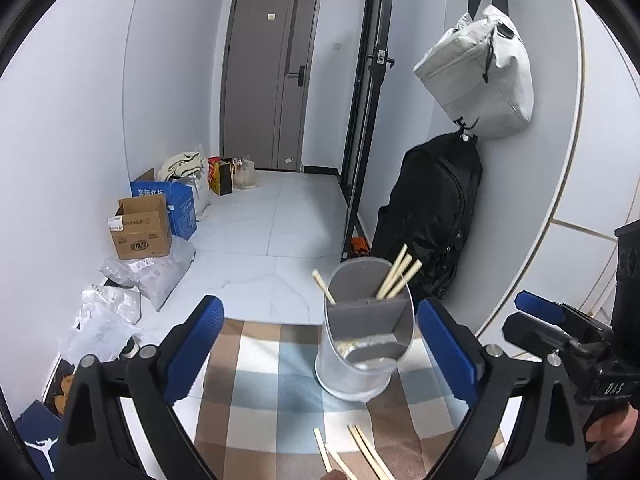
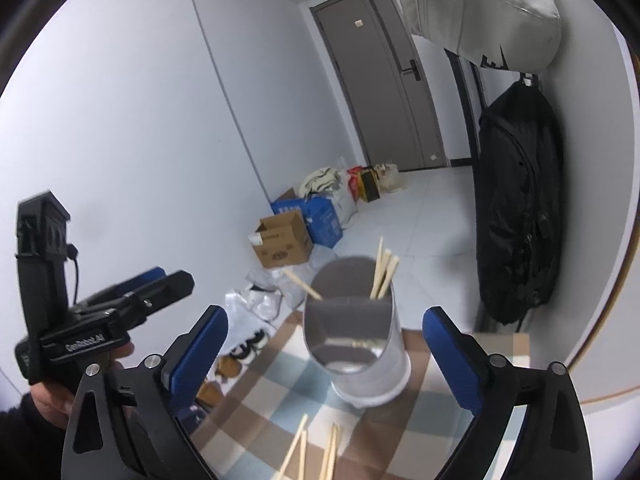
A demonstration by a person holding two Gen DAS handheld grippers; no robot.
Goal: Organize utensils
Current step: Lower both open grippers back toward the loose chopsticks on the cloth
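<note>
A grey-white utensil holder (image 1: 360,344) with a divider stands on a checked tablecloth (image 1: 264,396). Several wooden chopsticks (image 1: 396,274) stand in it, one (image 1: 323,287) leaning left. More chopsticks (image 1: 360,456) lie loose on the cloth in front of it. My left gripper (image 1: 320,352) is open and empty, the holder between its blue pads and a little beyond. In the right wrist view, my right gripper (image 2: 324,360) is open and empty, facing the holder (image 2: 360,352), with loose chopsticks (image 2: 320,452) below. The left gripper (image 2: 132,296) shows at its left.
The table edge drops to a tiled floor (image 1: 272,224). Cardboard boxes (image 1: 140,228), plastic bags (image 1: 140,280) and shoes lie along the left wall. A black backpack (image 1: 436,216) and a grey bag (image 1: 480,72) hang on the right wall. The right gripper (image 1: 560,328) shows at right.
</note>
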